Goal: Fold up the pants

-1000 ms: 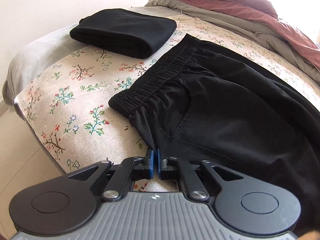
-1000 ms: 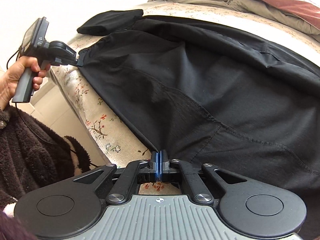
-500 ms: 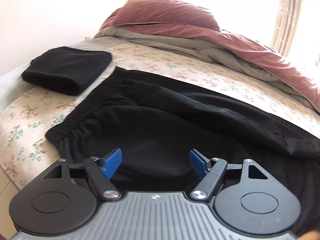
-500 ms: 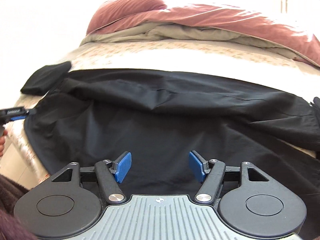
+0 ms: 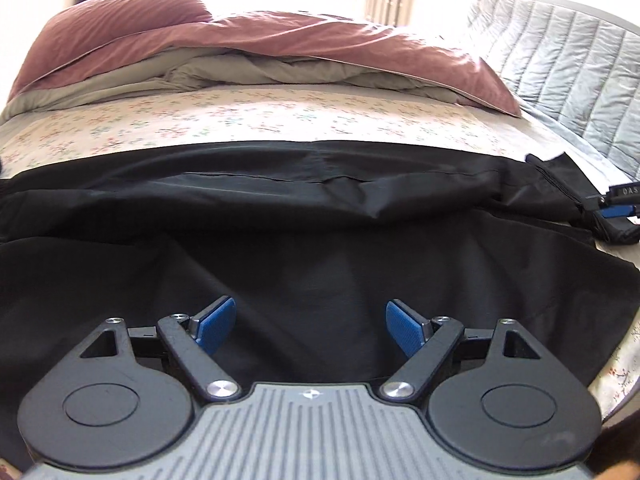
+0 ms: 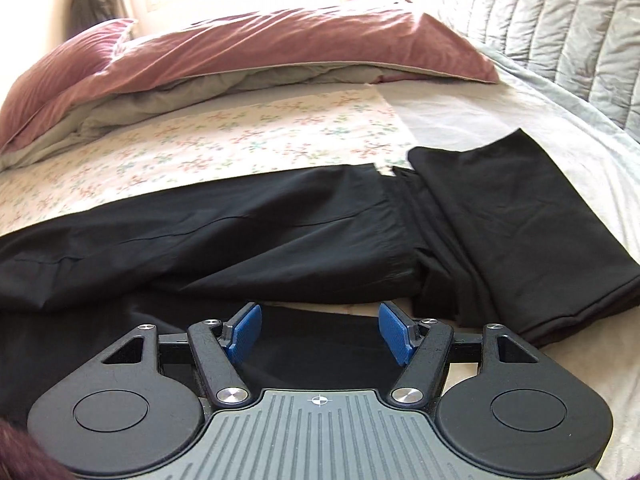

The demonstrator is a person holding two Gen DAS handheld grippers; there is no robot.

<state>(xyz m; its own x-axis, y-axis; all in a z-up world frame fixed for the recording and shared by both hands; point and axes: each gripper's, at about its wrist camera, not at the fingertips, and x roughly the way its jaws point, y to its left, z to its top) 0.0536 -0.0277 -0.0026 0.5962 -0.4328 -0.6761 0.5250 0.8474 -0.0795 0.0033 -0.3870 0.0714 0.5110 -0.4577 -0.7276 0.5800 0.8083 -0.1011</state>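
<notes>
Black pants (image 5: 280, 216) lie spread lengthwise across the floral bed sheet (image 5: 240, 120), one leg folded over the other. My left gripper (image 5: 310, 322) is open and empty, just above the near edge of the pants. My right gripper (image 6: 320, 330) is open and empty over the leg ends of the pants (image 6: 200, 240); it also shows at the right edge of the left wrist view (image 5: 616, 210).
A folded black garment (image 6: 520, 232) lies right of the pants' leg ends, touching them. A maroon and grey duvet (image 5: 260, 52) is bunched along the far side of the bed. A quilted grey cover (image 6: 560, 28) lies at the right.
Both grippers were shut on the pants' near edge a second ago; they opened, let go and swung right along the pants. The right one now faces the leg ends.
</notes>
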